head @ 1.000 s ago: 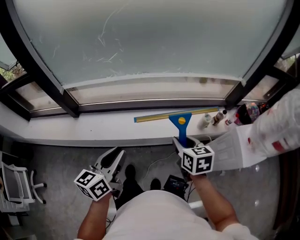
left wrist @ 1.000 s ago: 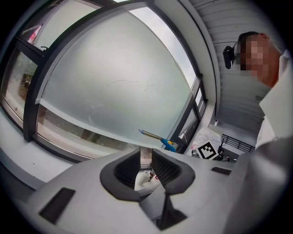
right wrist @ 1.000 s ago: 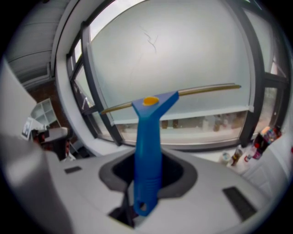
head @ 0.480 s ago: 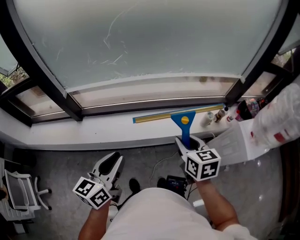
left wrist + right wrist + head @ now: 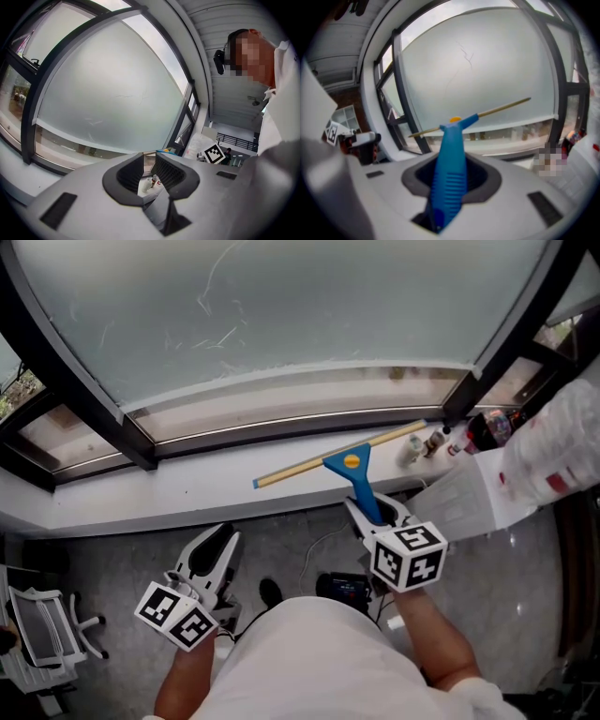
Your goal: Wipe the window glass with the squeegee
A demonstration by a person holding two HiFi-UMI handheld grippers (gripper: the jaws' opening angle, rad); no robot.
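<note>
The squeegee has a blue ribbed handle (image 5: pixel 362 491) and a long yellow-edged blade (image 5: pixel 309 465). My right gripper (image 5: pixel 377 517) is shut on the handle and holds it over the white sill (image 5: pixel 169 501), blade tilted, its right end higher. In the right gripper view the handle (image 5: pixel 449 178) fills the jaws and the blade (image 5: pixel 499 109) crosses in front of the frosted window glass (image 5: pixel 487 65). The glass (image 5: pixel 309 315) carries faint scratch-like streaks. My left gripper (image 5: pixel 214 547) hangs low at the left, away from the sill; its jaws (image 5: pixel 148 166) show a narrow empty gap.
Small bottles (image 5: pixel 414 452) and a dark bottle (image 5: pixel 486 432) stand at the sill's right end beside a white plastic bag (image 5: pixel 553 465). Dark window frame posts (image 5: pixel 94 390) flank the pane. A black device (image 5: pixel 342 592) lies on the floor; a white chair (image 5: pixel 33 629) stands at the lower left.
The right gripper has lifted the squeegee off the sill and tilted it, so the blade's right end now points up toward the frame. The left gripper has sunk slightly.
</note>
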